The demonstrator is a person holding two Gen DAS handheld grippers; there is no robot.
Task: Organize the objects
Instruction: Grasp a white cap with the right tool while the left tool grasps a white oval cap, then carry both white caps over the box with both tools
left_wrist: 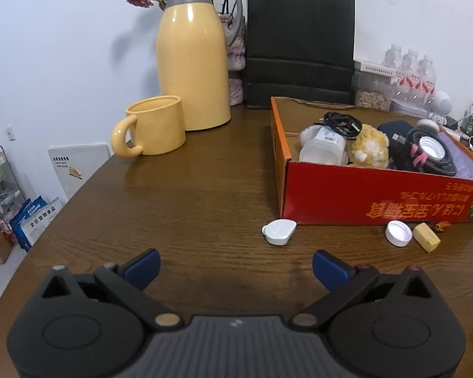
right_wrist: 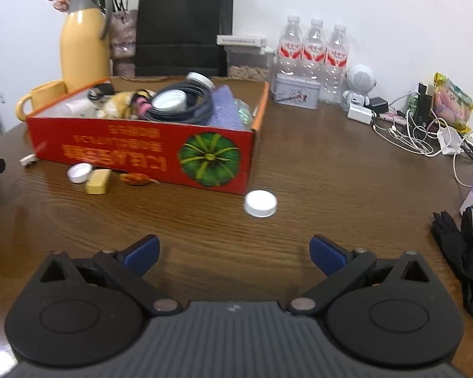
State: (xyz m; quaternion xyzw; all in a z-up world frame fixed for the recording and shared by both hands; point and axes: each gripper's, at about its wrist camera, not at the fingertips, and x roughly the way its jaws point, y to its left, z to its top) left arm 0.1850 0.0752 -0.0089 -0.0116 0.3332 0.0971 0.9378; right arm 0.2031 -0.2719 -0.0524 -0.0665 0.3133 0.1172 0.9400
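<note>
- Two grippers hover low over the wooden table (left_wrist: 189,195), both spread wide and holding nothing.
- Far left: a yellow mug (left_wrist: 154,126) sits just in front of the yellow thermos (left_wrist: 192,60).
- The left gripper (left_wrist: 236,267) faces a white teardrop-shaped lid (left_wrist: 279,232) lying near the corner of the red box (left_wrist: 378,195).
- Along the box's front wall there's a white bottle cap (left_wrist: 398,233), touching or nearly touching a yellow block (left_wrist: 426,241).
- The box is stuffed with cables, a plush toy and a jar.
- The right gripper (right_wrist: 235,253) points at another white cap (right_wrist: 260,203) by the box's pumpkin-print corner.
</note>
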